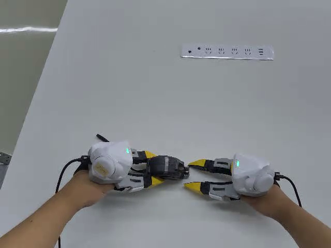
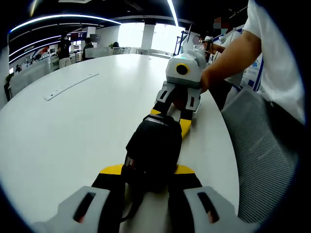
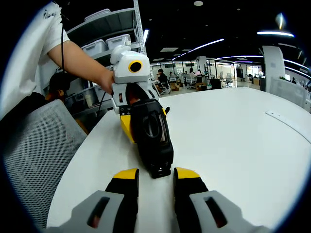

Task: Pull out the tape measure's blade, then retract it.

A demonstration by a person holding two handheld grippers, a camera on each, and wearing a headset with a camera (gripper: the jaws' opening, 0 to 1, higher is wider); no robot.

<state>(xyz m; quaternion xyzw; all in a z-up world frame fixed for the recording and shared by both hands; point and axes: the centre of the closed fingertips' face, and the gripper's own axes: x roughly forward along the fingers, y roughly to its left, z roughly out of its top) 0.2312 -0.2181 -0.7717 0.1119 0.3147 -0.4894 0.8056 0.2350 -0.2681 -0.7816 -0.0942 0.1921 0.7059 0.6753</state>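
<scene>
Holding the case: we have the tape measure (image 1: 166, 167) lying low on the white table (image 1: 155, 93), and the left gripper (image 1: 154, 167) has it clenched by the body, one yellow tip on each side.
Why that grip: we judge it anchors the case, so the pull runs against something firm instead of dragging it across the table.
Where the mouth points: the case's front end faces straight at the right gripper (image 1: 194, 175), which sets the two tools nose to nose along one line.
Right tongs: released, the jaws standing apart, with the end of the case just beyond the tips in the right gripper view (image 3: 156, 174).
Blade: we cannot make out its hook; it is too small to tell, and no length of it is drawn out yet.
Pose, left: the left hand (image 1: 85, 188) comes in from the lower left, tool level and low against the table.
Pose, right: the right hand (image 1: 266, 201) mirrors it from the lower right, tips aimed inward.
Background: a power strip (image 1: 226, 51) sits well apart, up the table.
</scene>
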